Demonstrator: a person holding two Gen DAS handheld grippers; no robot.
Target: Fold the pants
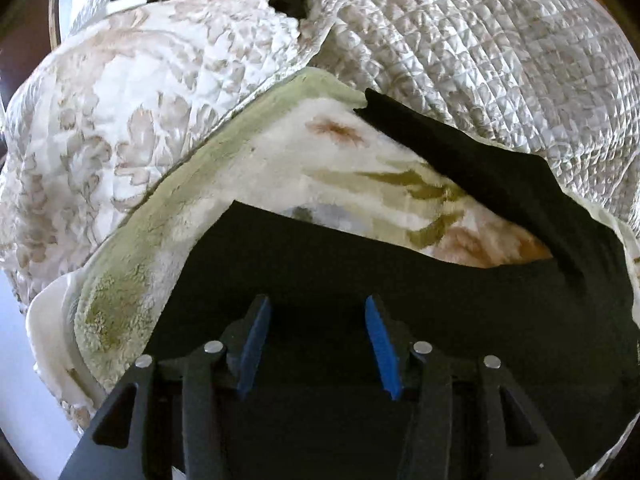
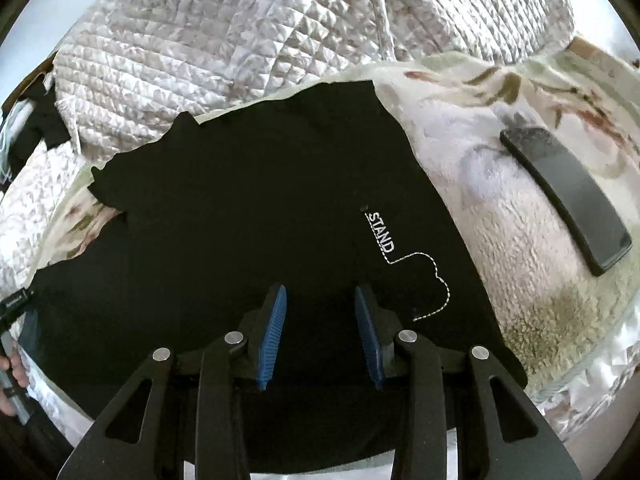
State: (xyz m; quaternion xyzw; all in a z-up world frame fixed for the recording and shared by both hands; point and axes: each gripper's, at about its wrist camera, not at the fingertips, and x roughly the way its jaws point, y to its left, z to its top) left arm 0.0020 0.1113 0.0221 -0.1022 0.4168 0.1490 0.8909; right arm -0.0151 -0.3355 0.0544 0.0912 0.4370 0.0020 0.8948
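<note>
Left gripper (image 1: 316,304) standing about half open over the black pants (image 1: 304,264), blue pads (image 1: 382,350) well apart, nothing pinched between them. Whether the fingertips rest on the cloth or hang just above it: impossible to tell. Black fabric filling the whole space below and ahead of the jaws, edge running up and to the right as one long dark leg across the bed.

Right gripper (image 2: 320,290) in the same pose: half open, blue ribbed pads (image 2: 274,336) parted, no fold of cloth caught between. Pants (image 2: 240,220) spread wide and fairly flat under it, white stitched word "STAND" (image 2: 381,231) just right of the jaws, a dotted white line trailing down from it.

Beyond the pants, a fluffy blanket (image 1: 280,152) with a pale green border and flower print, carrying the garment. To the right in the right wrist view, a dark phone (image 2: 568,196) lying flat on the same blanket (image 2: 500,240), near the pants but apart from them. Behind everything, a quilted white bedspread (image 2: 200,52) bunched up in folds, seen also from the left wrist (image 1: 480,40). At the far left edge of the right wrist view, a hand (image 2: 12,372) gripping a handle.
</note>
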